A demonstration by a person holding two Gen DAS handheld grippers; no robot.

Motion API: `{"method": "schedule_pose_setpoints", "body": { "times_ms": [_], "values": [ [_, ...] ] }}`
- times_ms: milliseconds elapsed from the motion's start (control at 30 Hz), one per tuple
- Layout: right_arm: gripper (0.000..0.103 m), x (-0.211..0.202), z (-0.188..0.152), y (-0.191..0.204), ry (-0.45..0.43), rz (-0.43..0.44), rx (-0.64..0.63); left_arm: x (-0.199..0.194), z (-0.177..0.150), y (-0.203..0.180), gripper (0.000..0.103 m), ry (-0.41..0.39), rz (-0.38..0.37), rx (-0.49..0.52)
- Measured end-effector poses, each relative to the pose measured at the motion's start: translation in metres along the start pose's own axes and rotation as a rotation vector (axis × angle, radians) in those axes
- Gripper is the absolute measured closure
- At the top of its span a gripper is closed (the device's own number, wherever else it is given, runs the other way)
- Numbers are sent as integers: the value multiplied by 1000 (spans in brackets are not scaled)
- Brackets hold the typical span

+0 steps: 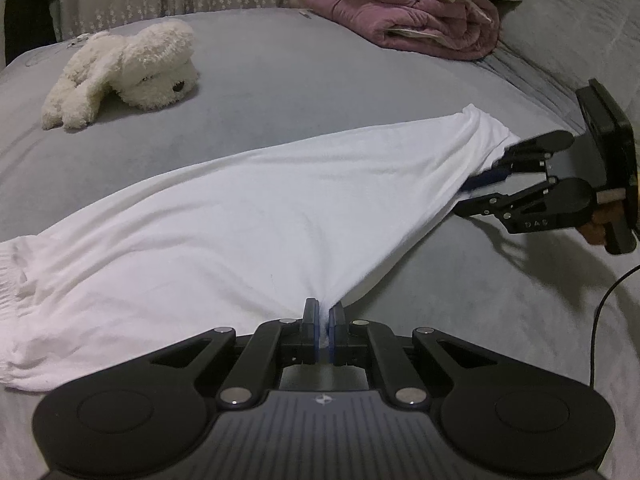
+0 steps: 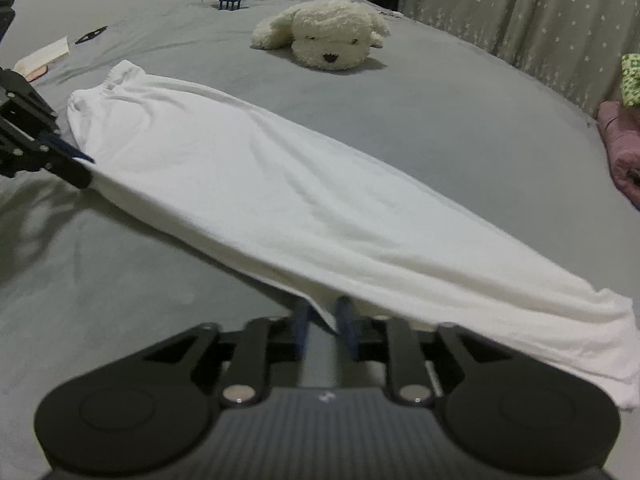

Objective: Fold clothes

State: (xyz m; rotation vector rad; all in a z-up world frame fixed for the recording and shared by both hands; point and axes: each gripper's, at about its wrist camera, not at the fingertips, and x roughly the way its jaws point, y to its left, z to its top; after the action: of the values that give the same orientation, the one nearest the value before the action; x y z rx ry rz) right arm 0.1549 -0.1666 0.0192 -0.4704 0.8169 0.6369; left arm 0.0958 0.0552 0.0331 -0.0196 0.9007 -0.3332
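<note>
Jaws on the left gripper (image 1: 320,322) are pinched tight on the near edge of the white pants (image 1: 240,208), with a little bunch of cloth squeezed between the blue pads. On the right gripper (image 2: 326,320) the jaws stand a bit apart; a flap of the cloth hangs down between them, but the pads do not seem to press on it (so it looks more like letting go than holding).

The pants lie long and flat across the grey bed (image 1: 280,76). The stretchy waist end sits on the left gripper's side and the narrow leg end reaches over to the right gripper's side. They look folded once already, leg on leg, because only one long white strip shows. The near edge is lifted a little off the bed where the left gripper holds it.

So the fold seems partly done. My guess is that what is left is to bring one end over to the other, maybe more than once, and then pat it flat.

Farther off, a fluffy white toy dog (image 1: 128,68) lies on the bed. A rolled pink blanket (image 1: 420,20) is piled in the far corner.
</note>
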Motion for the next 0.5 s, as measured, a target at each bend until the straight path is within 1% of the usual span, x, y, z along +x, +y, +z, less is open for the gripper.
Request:
{"method": "schedule_pose_setpoints", "body": {
  "times_ms": [33, 100, 167, 200, 300, 333, 367, 400, 467, 500],
  "values": [
    [59, 0, -1, -6, 3, -11, 7, 0, 0, 0, 99, 0, 0, -1],
    [56, 1, -4, -21, 12, -7, 47, -1, -1, -1, 99, 1, 0, -1],
    [45, 1, -10, -40, 19, 3, 105, -1, -1, -1, 99, -1, -2, -1],
    [44, 0, -13, -49, 21, 6, 130, -2, -1, 0, 99, -1, -2, -1],
    [45, -2, -22, -71, 32, -44, 159, -2, -1, 1, 99, 0, -4, -2],
    [48, -3, -24, -78, 36, -46, 174, -1, -1, 1, 99, 1, -4, -2],
    [57, -5, -26, -83, 39, -51, 184, -1, -1, 1, 99, 2, -4, -2],
    [62, -6, -28, -88, 42, -57, 191, -1, -1, 1, 99, 3, -3, -2],
    [80, -7, -29, -92, 50, -77, 175, -1, 0, 1, 99, 3, -2, 0],
    [83, -7, -29, -92, 57, -89, 160, -1, -1, 1, 99, 3, -2, 0]
  ]
}}
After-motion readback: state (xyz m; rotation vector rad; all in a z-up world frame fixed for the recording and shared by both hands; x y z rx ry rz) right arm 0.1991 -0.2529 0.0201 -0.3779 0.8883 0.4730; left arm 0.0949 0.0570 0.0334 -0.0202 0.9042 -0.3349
